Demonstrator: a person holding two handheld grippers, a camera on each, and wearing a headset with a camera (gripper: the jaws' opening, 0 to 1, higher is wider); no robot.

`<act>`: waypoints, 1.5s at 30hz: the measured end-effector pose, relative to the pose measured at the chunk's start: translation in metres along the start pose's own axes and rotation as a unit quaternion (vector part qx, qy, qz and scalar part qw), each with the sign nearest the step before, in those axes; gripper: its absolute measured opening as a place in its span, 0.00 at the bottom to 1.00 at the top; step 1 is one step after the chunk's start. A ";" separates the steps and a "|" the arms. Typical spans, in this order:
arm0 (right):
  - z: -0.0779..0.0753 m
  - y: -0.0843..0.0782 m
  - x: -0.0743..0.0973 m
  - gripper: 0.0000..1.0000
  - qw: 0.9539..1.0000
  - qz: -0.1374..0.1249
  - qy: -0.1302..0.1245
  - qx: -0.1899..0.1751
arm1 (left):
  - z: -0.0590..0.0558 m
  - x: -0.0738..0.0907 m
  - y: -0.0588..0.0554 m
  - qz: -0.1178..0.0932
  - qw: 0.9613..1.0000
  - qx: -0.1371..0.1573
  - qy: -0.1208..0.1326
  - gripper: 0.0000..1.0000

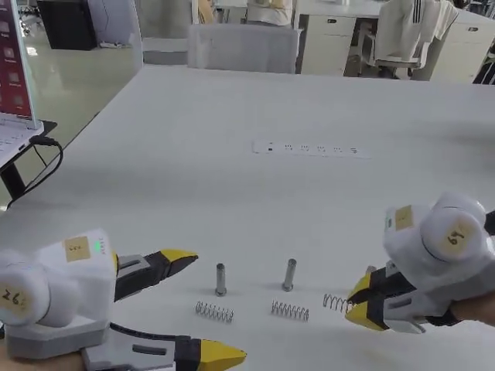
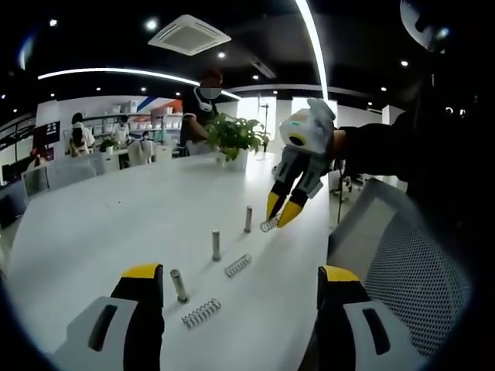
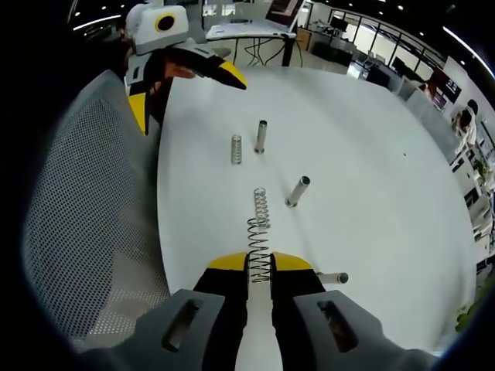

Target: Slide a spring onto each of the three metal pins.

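On the right gripper, sticker — perhaps "19" — jaws pinching spring.

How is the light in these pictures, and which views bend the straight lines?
Head view: soft, even light; the pins cast only faint shadows on the white table, lines straight. Left gripper view: fisheye curves the table edge, and the ceiling light strip glares. Right gripper view: same curving; the gripped spring is sharp.
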State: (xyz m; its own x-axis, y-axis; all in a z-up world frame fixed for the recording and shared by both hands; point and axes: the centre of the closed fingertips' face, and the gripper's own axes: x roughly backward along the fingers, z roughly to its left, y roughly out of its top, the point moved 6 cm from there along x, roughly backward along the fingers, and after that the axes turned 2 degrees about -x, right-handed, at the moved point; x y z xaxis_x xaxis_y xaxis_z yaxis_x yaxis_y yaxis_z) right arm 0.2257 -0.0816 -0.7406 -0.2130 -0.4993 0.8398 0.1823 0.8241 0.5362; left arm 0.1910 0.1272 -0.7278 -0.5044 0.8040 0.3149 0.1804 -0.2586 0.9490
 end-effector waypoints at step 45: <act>0.034 0.056 -0.009 0.08 0.993 -0.005 0.059 0.107 | -0.020 -0.040 0.008 0.018 0.994 -0.043 -0.099 0.30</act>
State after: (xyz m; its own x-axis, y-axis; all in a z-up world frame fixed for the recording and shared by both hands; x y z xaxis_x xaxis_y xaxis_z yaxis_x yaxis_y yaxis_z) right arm 0.2052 -0.0216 -0.7212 -0.0970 -0.5257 0.8451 -0.0294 0.8503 0.5255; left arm 0.1952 0.0824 -0.7323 -0.3209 0.8810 0.3477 0.1187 -0.3268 0.9376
